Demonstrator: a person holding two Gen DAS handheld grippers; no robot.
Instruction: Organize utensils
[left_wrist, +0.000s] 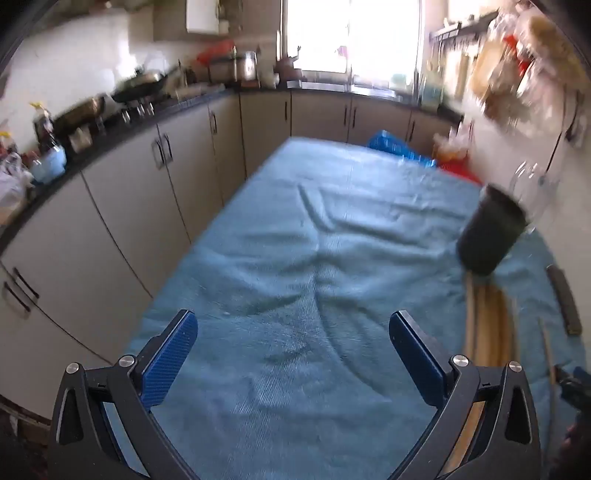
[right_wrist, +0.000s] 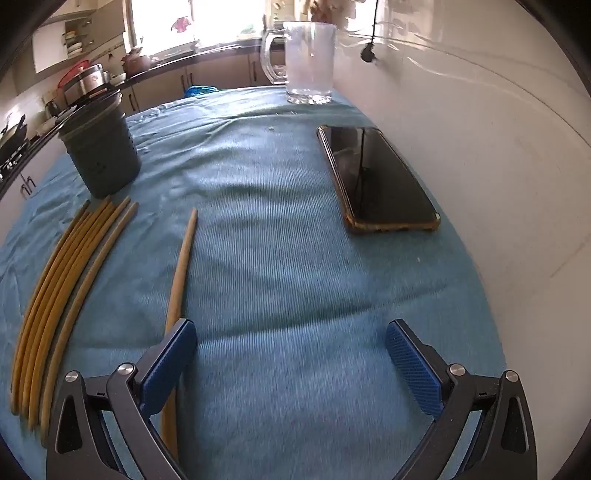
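Several wooden chopsticks lie in a row on the blue cloth at the left of the right wrist view, just in front of a dark utensil holder. One single chopstick lies apart, running under my right gripper's left finger. My right gripper is open and empty, low over the cloth. My left gripper is open and empty above bare cloth. In the blurred left wrist view the holder and the chopsticks are at the right.
A black phone lies on the cloth near the white wall. A glass mug stands at the far end. The cloth-covered table runs along kitchen cabinets on the left. A blue bag lies past the far edge.
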